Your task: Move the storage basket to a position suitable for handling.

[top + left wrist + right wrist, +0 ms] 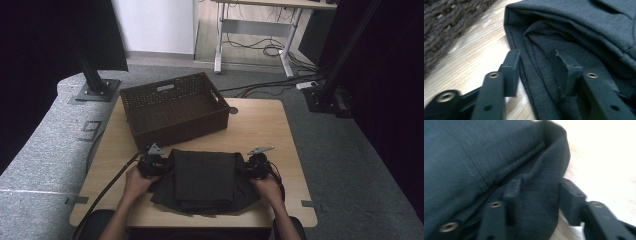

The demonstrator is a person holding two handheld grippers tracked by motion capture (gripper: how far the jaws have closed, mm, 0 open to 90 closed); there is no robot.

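Observation:
A folded dark garment (205, 177) lies on the near part of the wooden table (260, 125). My left gripper (161, 166) is at its left edge and my right gripper (246, 167) is at its right edge, each held by a hand. In the left gripper view my left gripper (537, 56) has wrinkled layers of the garment (574, 27) between its pads, and the outer pad sits at the cloth's hem beside bare wood. In the right gripper view my right gripper (541, 185) squeezes a bulging fold of the garment (474, 152).
A dark brown woven basket (180, 127) stands on the far left part of the table, just beyond the garment, and its weave (446, 27) is close to my left gripper. Bare wood lies to the right. Black stand posts rise at both sides of the table.

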